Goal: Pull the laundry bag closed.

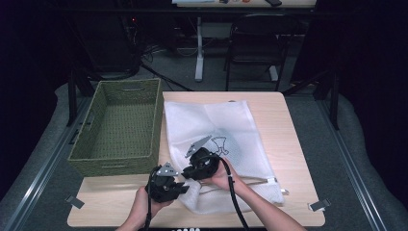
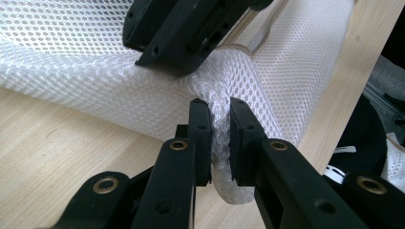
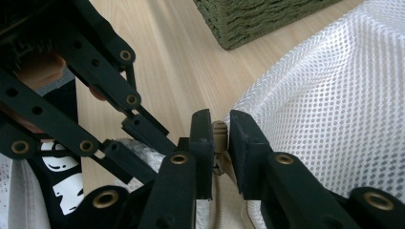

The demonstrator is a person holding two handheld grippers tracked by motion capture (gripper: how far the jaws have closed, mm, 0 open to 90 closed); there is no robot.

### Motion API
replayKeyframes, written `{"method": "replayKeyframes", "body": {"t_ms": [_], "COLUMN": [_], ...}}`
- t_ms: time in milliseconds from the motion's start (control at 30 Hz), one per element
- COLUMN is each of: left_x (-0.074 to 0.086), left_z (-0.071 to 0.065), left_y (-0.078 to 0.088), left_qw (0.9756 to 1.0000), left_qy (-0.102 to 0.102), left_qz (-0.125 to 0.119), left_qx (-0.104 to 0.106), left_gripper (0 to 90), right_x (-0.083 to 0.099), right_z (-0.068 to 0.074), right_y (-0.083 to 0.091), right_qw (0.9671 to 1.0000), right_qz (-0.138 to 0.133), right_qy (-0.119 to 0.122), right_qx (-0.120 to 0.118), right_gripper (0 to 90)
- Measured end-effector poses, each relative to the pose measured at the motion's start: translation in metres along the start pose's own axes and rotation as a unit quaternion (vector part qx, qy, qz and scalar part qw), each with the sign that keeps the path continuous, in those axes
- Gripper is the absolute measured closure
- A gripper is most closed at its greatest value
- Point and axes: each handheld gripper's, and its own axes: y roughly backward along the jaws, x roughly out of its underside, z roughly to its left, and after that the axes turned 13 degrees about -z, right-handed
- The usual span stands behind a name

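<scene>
A: Our left gripper (image 2: 219,138) has its jaws nearly together, pinching a bunched fold of the white mesh laundry bag (image 2: 95,71) at the centre of the left gripper view. Why hold it there?

B: We judge it anchors the corner, so the fabric stays taut while the other hand works the zipper.

A: And our right gripper (image 3: 219,143)?

B: Its jaws are almost closed on the small beige zipper pull (image 3: 219,132), mid-frame in the right gripper view, with the zipper tape (image 3: 229,200) running down to the bottom edge.

A: Where does the bag lie?

B: In the high view it is spread across the middle of the wooden table (image 1: 284,139), its near corner lifted between our grippers at lower centre. The green woven basket (image 1: 120,125) sits just beside it at left, open and ready, probably to receive it.
</scene>
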Motion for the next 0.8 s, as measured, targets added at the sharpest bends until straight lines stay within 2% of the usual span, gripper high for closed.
{"method": "replayKeyframes", "body": {"t_ms": [267,467,633,733,800], "left_x": [0.0001,0.0010,0.0012,0.0013,0.0015], "left_z": [-0.0003,-0.0003,0.0004,0.0011,0.0017], "left_y": [0.0016,0.0010,0.0010,0.0021,0.0021], "left_qw": [1.0000,1.0000,0.9999,0.9998,0.9997], "left_qy": [-0.002,-0.005,-0.004,-0.007,-0.008], "left_qz": [0.002,0.008,0.010,0.016,0.022], "left_qx": [0.002,0.001,0.003,0.004,0.005], "left_gripper": [80.8,81.0,80.7,78.9,74.2], "right_x": [0.0019,0.0022,0.0022,0.0040,0.0057], "right_z": [-0.0023,-0.0064,-0.0041,-0.0070,-0.0069], "right_y": [0.0045,0.0064,0.0051,0.0071,0.0087], "right_qw": [0.9999,0.9997,0.9998,0.9997,0.9996], "right_qz": [-0.007,-0.014,-0.006,-0.005,-0.006], "right_qy": [-0.011,-0.020,-0.018,-0.017,-0.024], "right_qx": [-0.008,-0.006,-0.010,-0.014,-0.010], "right_gripper": [80.1,79.3,81.6,82.2,84.6]}}
